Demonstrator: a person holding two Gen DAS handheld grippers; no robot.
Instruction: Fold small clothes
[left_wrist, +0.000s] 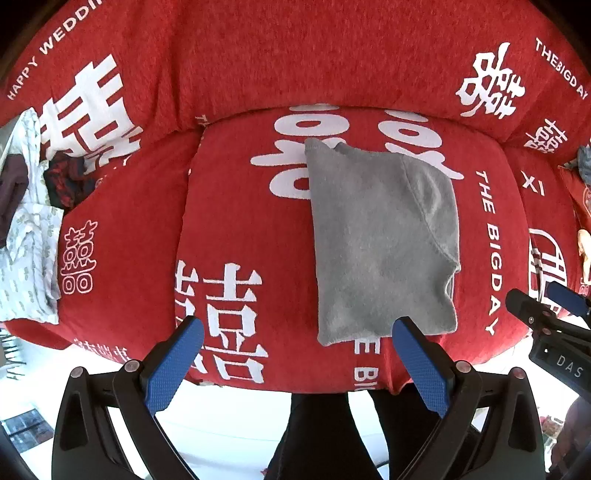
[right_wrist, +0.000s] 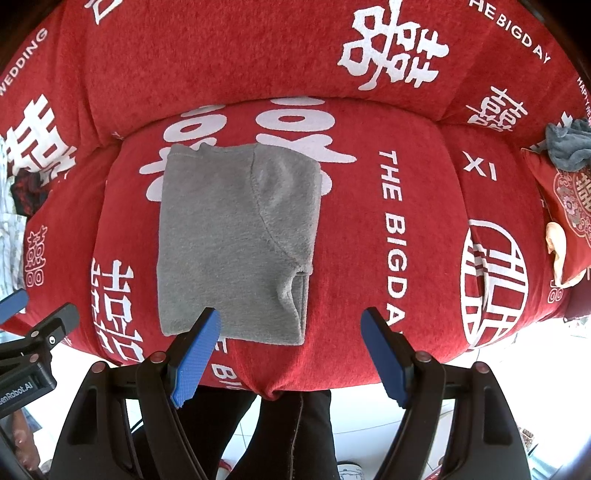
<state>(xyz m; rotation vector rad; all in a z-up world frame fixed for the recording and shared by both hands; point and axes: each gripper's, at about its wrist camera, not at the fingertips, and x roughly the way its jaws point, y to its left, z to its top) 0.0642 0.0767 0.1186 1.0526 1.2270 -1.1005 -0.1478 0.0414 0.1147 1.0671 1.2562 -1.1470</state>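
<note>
Grey and folded, the garment (left_wrist: 380, 236) lies flat on the middle seat cushion (left_wrist: 240, 229) of a sofa that has a red cover with white characters and the words "THE BIG DAY". It makes a tall rectangle, and a curved seam runs down its right part. Its near edge is close to the front edge of the cushion.

In the left wrist view the left gripper (left_wrist: 297, 330) is wide open and holds nothing; its right blue pad (left_wrist: 421, 362) overlaps the near edge of the garment, but I cannot tell if it touches. In the right wrist view the right gripper (right_wrist: 290, 325) is also wide open and holds nothing, and its left pad (right_wrist: 195, 354) is over the same near edge.

On the left cushion lies a pile of other clothes (left_wrist: 26, 229), white patterned and dark ones. On the right end of the sofa sits a grey cloth (right_wrist: 567, 144) on a red pillow (right_wrist: 569, 206).
</note>
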